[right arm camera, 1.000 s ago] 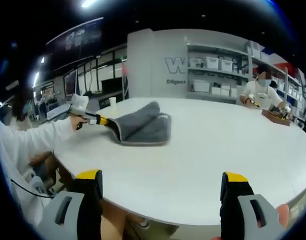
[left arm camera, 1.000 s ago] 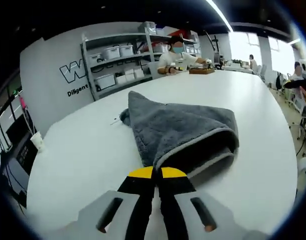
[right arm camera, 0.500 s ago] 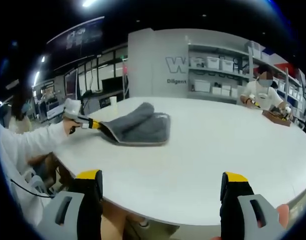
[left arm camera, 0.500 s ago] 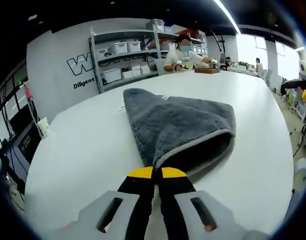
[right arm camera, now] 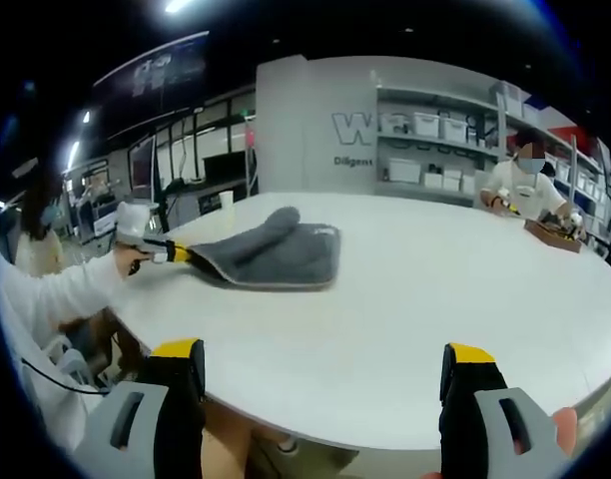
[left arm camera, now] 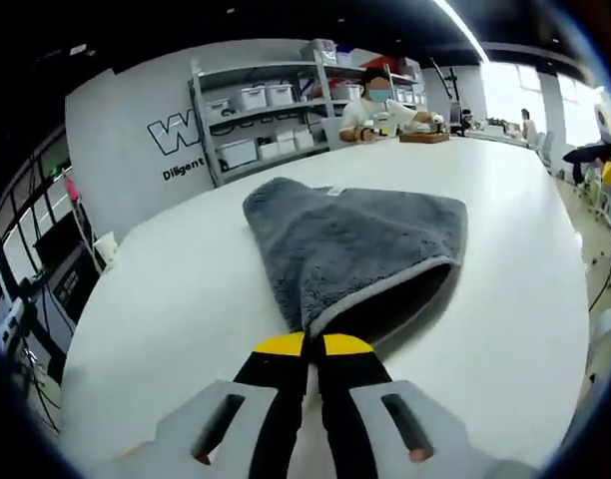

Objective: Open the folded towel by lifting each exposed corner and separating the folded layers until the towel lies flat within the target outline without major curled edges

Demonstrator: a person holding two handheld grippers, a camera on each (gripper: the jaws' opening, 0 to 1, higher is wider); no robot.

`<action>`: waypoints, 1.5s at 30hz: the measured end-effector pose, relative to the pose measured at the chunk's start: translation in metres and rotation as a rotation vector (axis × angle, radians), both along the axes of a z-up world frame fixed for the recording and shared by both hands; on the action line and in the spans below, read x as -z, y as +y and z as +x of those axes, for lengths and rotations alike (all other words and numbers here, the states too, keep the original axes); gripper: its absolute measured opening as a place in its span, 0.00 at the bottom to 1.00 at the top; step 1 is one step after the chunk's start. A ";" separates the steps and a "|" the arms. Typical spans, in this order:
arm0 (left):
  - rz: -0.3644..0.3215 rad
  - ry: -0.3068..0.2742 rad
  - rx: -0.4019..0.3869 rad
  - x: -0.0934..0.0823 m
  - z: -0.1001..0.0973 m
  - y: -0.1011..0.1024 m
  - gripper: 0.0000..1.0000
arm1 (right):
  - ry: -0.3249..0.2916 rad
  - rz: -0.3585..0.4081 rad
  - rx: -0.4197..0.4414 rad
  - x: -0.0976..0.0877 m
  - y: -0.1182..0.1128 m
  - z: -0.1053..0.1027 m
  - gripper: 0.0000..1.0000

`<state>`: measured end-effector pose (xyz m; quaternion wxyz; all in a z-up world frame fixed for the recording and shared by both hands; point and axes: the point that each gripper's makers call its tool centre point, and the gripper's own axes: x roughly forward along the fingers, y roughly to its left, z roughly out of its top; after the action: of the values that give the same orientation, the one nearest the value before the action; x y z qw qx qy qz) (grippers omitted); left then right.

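Note:
A grey folded towel [left arm camera: 360, 244] with a pale hem lies on the white round table [left arm camera: 176, 299]. My left gripper [left arm camera: 307, 344] is shut on the towel's near corner, pulling its top layer up so a dark pocket opens beneath. In the right gripper view the same towel [right arm camera: 271, 254] lies at the table's far left, with the left gripper [right arm camera: 174, 252] gripping its stretched corner, held by a person's hand in a white sleeve. My right gripper [right arm camera: 325, 374] stands open above the near table edge, far from the towel, nothing between its fingers.
Shelves with white bins [left arm camera: 261, 125] line the back wall. A seated person [right arm camera: 520, 185] works at the table's far side beside a brown box [right arm camera: 550, 233]. A paper cup [right arm camera: 226, 201] stands near the far table edge. Wide bare table [right arm camera: 415, 299] lies between my right gripper and the towel.
The left gripper has drawn the towel corner outward toward the table edge, stretching the towel longer and flatter. The right gripper has stayed still.

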<state>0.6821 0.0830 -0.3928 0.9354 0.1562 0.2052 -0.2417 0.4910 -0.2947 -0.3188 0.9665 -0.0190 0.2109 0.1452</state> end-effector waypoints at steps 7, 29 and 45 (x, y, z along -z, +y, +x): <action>-0.063 0.014 -0.042 0.002 -0.016 0.004 0.04 | 0.007 -0.001 -0.004 0.002 0.001 0.001 0.98; -0.187 0.030 -0.103 0.008 -0.055 0.015 0.05 | 0.008 -0.006 -0.016 0.000 0.005 0.002 0.98; -0.273 -0.034 -0.112 -0.033 -0.080 0.018 0.25 | 0.007 -0.004 -0.015 0.000 0.004 0.001 0.98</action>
<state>0.6022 0.1005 -0.3594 0.9634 0.0198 0.1629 -0.2121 0.4923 -0.2910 -0.3185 0.9645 -0.0222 0.2146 0.1522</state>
